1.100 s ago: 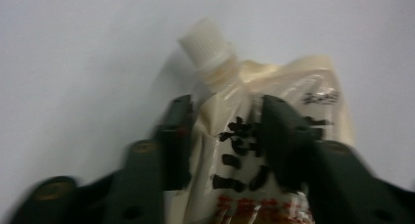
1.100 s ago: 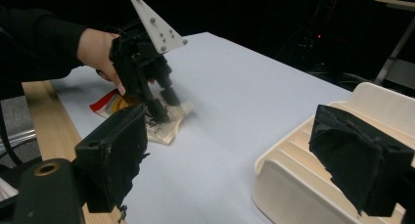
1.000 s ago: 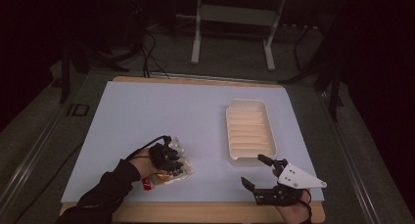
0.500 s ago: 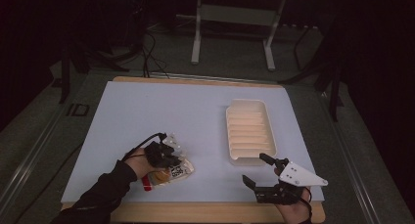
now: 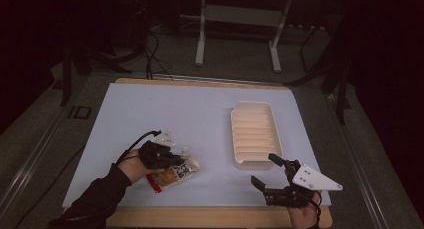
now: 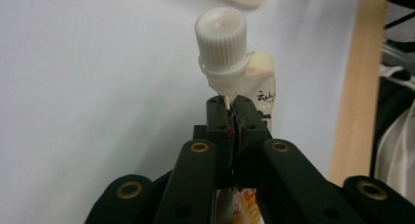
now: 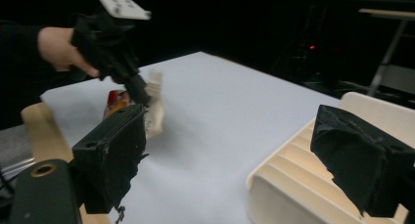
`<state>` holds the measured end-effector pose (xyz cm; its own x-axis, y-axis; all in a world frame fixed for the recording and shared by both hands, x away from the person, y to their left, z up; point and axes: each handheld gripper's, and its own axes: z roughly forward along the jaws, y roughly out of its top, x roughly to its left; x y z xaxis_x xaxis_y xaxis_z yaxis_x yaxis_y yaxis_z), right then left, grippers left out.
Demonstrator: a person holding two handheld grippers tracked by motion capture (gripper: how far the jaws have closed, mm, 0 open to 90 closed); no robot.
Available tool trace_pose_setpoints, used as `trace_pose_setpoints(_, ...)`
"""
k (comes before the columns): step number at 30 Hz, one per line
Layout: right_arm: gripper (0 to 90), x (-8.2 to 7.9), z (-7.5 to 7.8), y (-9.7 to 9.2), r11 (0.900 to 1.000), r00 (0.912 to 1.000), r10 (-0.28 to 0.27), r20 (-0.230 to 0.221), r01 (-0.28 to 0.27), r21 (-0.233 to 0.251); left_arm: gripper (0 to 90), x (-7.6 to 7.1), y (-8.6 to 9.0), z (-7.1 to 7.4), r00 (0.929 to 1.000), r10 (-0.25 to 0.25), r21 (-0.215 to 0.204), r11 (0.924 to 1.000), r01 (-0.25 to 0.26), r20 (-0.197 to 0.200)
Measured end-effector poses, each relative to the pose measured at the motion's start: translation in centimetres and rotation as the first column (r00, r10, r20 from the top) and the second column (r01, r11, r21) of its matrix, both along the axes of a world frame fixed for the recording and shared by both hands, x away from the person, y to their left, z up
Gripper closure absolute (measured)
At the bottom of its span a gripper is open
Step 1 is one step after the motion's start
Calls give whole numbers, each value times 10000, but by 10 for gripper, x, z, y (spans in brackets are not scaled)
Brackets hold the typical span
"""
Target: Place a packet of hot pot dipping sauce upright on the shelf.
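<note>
At the lower left of the high view, the left gripper (image 5: 170, 156) is clamped on a spouted pouch (image 5: 172, 174), its jaws pinching the thin seam just below the white cap (image 6: 221, 35). The pouch hangs tilted over the pale blue mat (image 5: 165, 109), its lower end near or on the surface. At the lower right, the right gripper (image 5: 267, 171) hovers with jaws wide and nothing between them, just beside the ribbed tray (image 5: 252, 131). Risk: the hold is narrow and high on the pouch; the weight below could swing it or pull the seam free, dropping it short of the tray.
</note>
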<state>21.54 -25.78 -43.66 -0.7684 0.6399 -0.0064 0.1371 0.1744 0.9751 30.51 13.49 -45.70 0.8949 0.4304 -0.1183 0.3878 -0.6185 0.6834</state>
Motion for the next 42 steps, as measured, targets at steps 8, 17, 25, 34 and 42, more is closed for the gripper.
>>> trace_pose_setpoints(8, 142, -3, 7, 3, 9995, 9994, -1, 340, 12, -316, 883, -5, -4, 12, 9993, -59, -1001, 9949, 97, 378)
trace_pose_setpoints(17, 145, 0, 20, 3, 9988, 9983, 71, 585, -43, -482, 882, -6, -7, 22, 9971, 146, -2479, 9688, 42, 740)
trace_pose_setpoints(25, 147, 10, 31, 6, 9942, 9951, 417, 897, -323, -1030, 882, -6, -9, 21, 9937, 440, -3309, 9436, -73, 1034)
trace_pose_setpoints(34, 134, 34, 43, 24, 9850, 9879, 1518, 310, -1486, -882, 882, -9, -11, 20, 9827, 792, -4502, 8929, 46, 1671)
trace_pose_setpoints(42, 108, 55, 38, 43, 9793, 9775, 2018, -618, -2024, -31, 882, -7, -17, 18, 9838, 814, -5190, 8547, 136, 1597)
